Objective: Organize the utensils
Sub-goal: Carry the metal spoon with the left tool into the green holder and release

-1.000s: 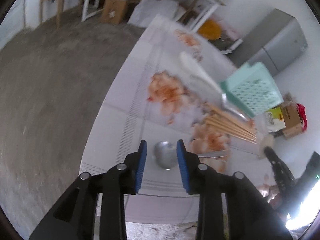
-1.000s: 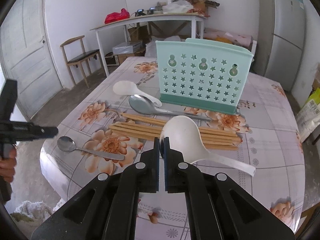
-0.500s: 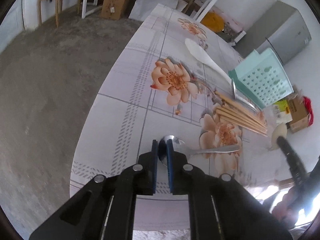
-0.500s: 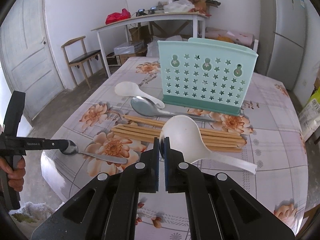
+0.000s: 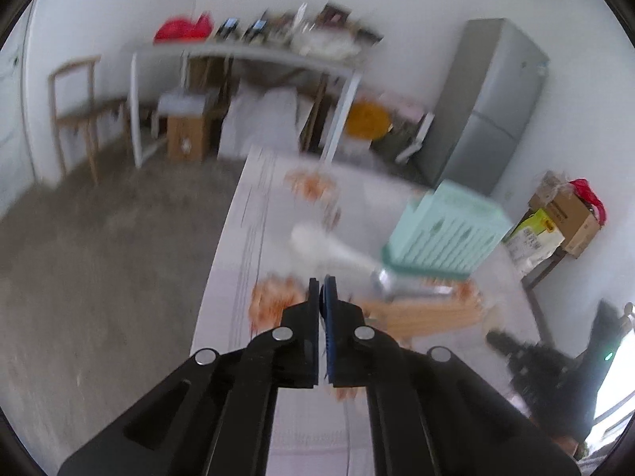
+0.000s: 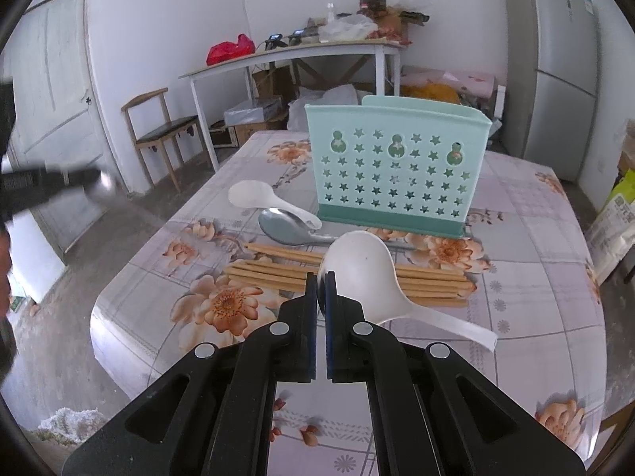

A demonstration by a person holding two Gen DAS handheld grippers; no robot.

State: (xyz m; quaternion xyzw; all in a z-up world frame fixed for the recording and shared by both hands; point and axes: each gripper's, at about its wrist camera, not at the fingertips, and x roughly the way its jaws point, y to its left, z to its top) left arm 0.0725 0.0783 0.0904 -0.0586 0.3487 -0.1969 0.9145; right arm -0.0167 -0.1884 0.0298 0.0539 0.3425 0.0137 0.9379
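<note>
1. The right gripper (image 6: 321, 277) is squeezed tight on the rim of the white ladle (image 6: 359, 273). The ladle is up in the air above the chopsticks (image 6: 274, 271), and its handle sticks out to the right.
2. The left gripper (image 5: 322, 283) has its jaws pressed almost together. Its own picture is too blurry to show what is between them. In the right view, something small and shiny (image 6: 104, 187) sits at the tip of the left gripper. I think it is the little metal spoon, but I cannot be sure.
3. The green holder (image 6: 397, 170) stands on the table (image 6: 535, 261), behind the chopsticks. A white rice scoop (image 6: 262, 196) and a big metal spoon (image 6: 287, 230) lie in front of it.
4. I think the job now is to carry both things to the holder and drop them in.
5. To do it well, keep both squeezes tight so nothing slips out.
6. Slow the left side down, because the blur suggests it is going fast.
7. Lift each thing higher than the top edge of the holder.
8. Turn the ladle so its handle points down into the holder before letting go.
9. Put one in at a time so the two grippers do not bump.
</note>
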